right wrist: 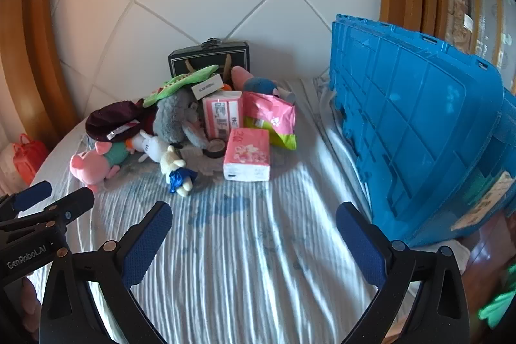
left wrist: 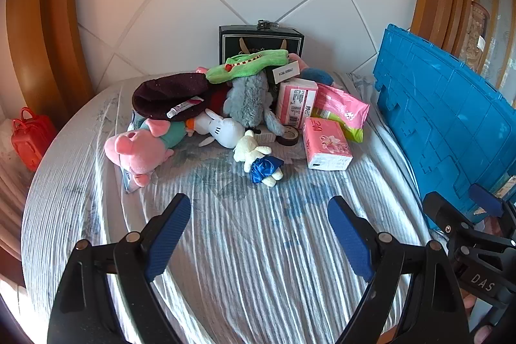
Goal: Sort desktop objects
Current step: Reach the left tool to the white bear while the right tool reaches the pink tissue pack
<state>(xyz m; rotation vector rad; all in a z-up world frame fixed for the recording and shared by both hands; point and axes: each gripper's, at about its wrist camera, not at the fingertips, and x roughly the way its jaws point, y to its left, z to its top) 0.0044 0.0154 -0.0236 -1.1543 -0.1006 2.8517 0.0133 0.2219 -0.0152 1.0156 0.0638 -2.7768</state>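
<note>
From your left wrist, your left gripper [left wrist: 259, 210] hangs with its jaws wide and nothing between them, over bare striped cloth [left wrist: 245, 247] on the desk. Well ahead of the jaws lies the pile: a small white bear [left wrist: 254, 152] in blue nearest, a pink pig [left wrist: 135, 150] ahead to the left, a tissue pack [left wrist: 325, 144] ahead to the right. Behind these sit a grey plush [left wrist: 248, 99], a dark hat [left wrist: 171, 94] with a tube [left wrist: 185, 107] on it, a green plush [left wrist: 248, 65] and a black box [left wrist: 261, 39] against the wall. A blue crate [left wrist: 448, 118] stands right of the jaws, with your right gripper [left wrist: 467, 205] before it.

From your right wrist, that gripper [right wrist: 254, 215] also holds its jaws wide and empty above the cloth [right wrist: 245, 263]. The bear [right wrist: 175, 168] and tissue pack [right wrist: 246, 155] lie ahead, the pig [right wrist: 93, 165] farther left, the crate [right wrist: 419, 131] just beside the right jaw. Your left gripper [right wrist: 51, 199] shows at the left edge.
</note>
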